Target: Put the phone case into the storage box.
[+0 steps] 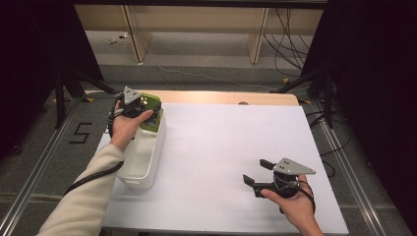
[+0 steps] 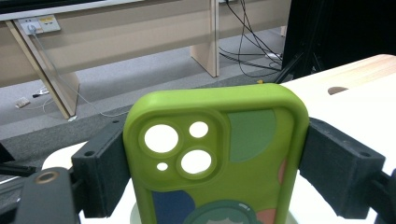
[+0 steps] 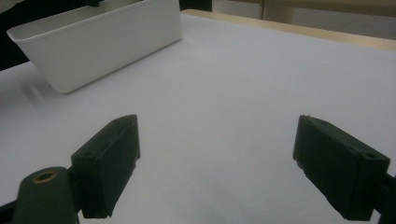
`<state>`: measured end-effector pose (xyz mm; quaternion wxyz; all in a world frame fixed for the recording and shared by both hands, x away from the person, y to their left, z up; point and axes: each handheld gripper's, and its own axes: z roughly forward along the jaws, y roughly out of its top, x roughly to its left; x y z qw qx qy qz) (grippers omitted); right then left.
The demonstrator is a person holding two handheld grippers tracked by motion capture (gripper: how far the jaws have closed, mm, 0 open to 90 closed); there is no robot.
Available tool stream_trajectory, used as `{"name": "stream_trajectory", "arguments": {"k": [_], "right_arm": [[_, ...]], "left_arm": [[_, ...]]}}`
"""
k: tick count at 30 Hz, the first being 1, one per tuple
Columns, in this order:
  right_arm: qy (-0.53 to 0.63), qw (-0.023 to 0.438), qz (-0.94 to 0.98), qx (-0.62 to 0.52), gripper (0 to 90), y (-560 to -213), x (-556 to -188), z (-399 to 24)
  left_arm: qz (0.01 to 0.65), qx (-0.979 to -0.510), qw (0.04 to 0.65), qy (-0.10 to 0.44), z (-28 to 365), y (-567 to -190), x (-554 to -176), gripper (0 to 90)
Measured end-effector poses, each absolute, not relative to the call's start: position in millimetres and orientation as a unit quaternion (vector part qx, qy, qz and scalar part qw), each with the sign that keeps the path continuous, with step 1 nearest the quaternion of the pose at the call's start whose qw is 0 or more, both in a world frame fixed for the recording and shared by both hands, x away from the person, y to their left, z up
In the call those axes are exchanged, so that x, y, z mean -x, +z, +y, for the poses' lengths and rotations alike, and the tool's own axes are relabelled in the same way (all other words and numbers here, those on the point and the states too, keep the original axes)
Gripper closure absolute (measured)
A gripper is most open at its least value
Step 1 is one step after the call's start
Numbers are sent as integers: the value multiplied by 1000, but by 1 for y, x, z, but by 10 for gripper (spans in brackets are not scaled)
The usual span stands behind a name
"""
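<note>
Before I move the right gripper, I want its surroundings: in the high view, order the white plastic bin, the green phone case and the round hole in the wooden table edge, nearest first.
From the right gripper:
1. White plastic bin, at its left.
2. Round hole, far edge, straight ahead.
3. Green phone case, far left, clamped in the left gripper over the bin.

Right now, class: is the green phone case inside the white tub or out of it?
Out: the left hand-held gripper holds the phone case by its sides above the tub's far end.
</note>
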<state>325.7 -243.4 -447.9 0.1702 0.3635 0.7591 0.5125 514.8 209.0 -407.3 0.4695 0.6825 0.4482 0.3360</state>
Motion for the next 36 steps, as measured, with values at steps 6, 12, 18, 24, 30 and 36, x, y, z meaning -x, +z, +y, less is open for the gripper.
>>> {"name": "stream_trajectory", "arguments": {"k": [6,12,18,24,30,36], "right_arm": [[512,170,759,-364,159,-448,-326,-243],[512,170,759,-363,159,-448,-326,-243],[513,170,759,-363,158,-448,-326,-244],[514,170,758,-364,158,-448,-326,-244],[513,168,759,-365,158,-448,-326,-244],[513,169,758,-365,158,-448,-326,-244]], "left_arm": [[450,-683,468,335,208,-408,-516,157],[452,-685,463,335,207,-408,-517,157],[453,-688,457,335,206,-408,-519,156],[458,-691,451,332,206,-408,-521,155],[463,-695,443,328,205,-408,-524,154],[463,-703,432,322,203,-409,-528,154]]}}
